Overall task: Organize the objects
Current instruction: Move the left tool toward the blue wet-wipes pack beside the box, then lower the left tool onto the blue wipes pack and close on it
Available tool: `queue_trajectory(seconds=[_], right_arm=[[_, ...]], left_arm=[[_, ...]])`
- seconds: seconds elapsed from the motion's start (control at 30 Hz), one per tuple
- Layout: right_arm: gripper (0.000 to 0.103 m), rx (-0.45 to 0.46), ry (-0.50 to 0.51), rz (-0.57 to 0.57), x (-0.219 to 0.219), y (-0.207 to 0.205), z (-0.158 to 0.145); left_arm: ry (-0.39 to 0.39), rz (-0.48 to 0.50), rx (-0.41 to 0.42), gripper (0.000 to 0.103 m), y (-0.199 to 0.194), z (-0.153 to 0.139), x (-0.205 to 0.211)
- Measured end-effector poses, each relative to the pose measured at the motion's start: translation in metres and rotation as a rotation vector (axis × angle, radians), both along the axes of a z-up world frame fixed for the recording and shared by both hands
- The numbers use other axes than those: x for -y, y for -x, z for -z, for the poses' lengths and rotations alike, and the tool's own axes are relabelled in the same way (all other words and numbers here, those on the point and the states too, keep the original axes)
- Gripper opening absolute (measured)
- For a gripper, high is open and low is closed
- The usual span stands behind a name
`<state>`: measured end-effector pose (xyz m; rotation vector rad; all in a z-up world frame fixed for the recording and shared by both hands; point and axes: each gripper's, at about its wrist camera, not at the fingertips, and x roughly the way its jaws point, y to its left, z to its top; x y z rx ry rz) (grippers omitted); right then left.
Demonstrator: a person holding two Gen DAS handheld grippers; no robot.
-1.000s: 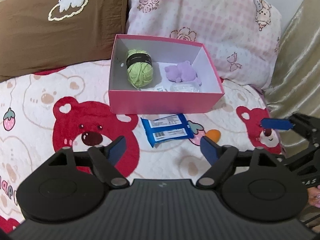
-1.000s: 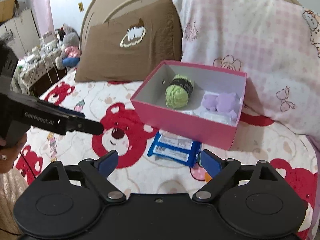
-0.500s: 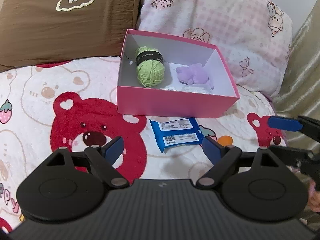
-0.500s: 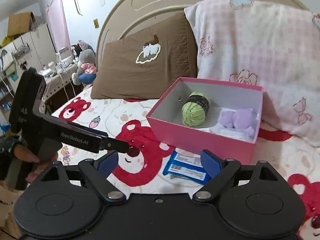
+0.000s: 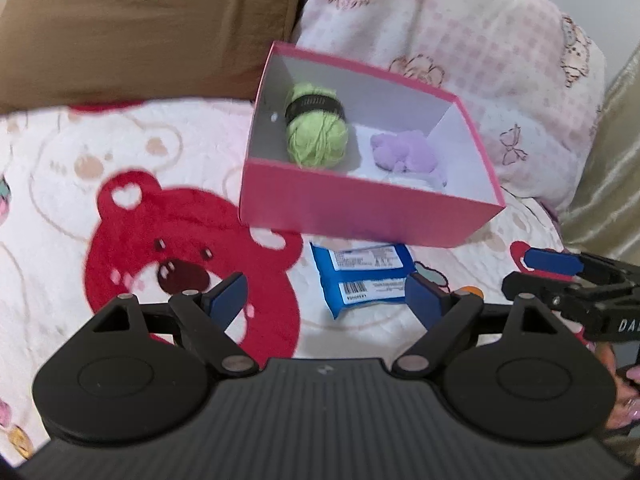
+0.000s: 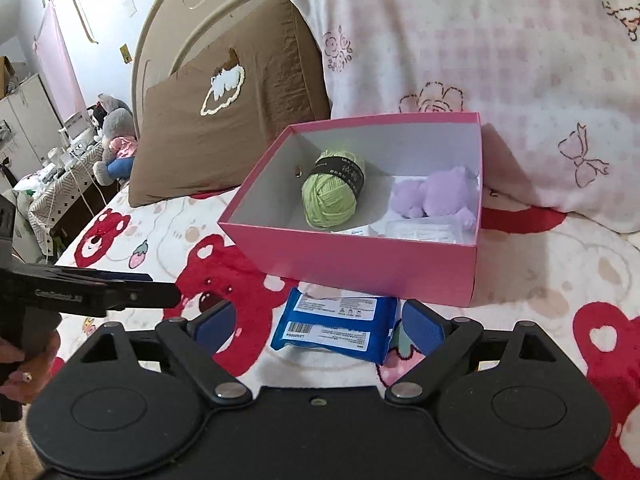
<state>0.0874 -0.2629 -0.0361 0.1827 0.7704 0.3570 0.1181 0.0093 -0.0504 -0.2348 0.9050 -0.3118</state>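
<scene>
Both grippers lower, nearer blue packet (image 5: 366, 276) at lower centre; left gripper (image 5: 326, 294), right gripper (image 6: 318, 322) fingers wide apart, empty.

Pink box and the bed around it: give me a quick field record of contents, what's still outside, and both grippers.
container: pink cardboard box, open, on the bear-print blanket
inside: green yarn ball with black band; purple plush toy; clear plastic packet
outside: blue snack packet, lying in front of the box
left gripper: open, empty
right gripper: open, empty, the packet lying beyond its fingertips
</scene>
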Motion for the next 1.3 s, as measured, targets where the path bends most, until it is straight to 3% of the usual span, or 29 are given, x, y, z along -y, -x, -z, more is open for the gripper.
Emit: queue_trajectory(seconds=[0.13,0.2,0.5,0.63,0.93,1.03,1.2,1.3], right_arm=[[0.093,-0.01,0.032,-0.024,-0.007,-0.007,0.016],[0.093,-0.014,0.05,-0.049,-0.011,-0.011,0.024],[0.09,-0.039,0.08,-0.057,-0.027,-0.026,0.057],[0.084,-0.074,0.148,-0.064,-0.027,-0.035,0.072],[0.06,-0.117,0.141,-0.093,-0.023,-0.045,0.085],[0.059,-0.117,0.168,-0.114,-0.03,-0.041,0.088],[0.059,-0.111,0.145,-0.032,-0.025,-0.056,0.093],[0.059,-0.113,0.144,-0.001,-0.02,-0.061,0.095]], left_arm=[[0.053,-0.013,0.01,0.085,-0.004,0.022,0.001],[0.05,-0.01,-0.033,0.084,-0.005,0.031,0.001],[0.099,-0.033,-0.037,0.084,-0.017,0.053,-0.001],[0.135,-0.031,0.02,0.08,-0.015,0.067,0.003],[0.178,-0.047,0.008,0.066,-0.029,0.094,0.015],[0.192,-0.063,-0.024,0.06,-0.034,0.103,0.014],[0.121,-0.034,-0.046,0.057,-0.037,0.11,0.019],[0.13,-0.044,-0.045,0.056,-0.04,0.112,0.02]])
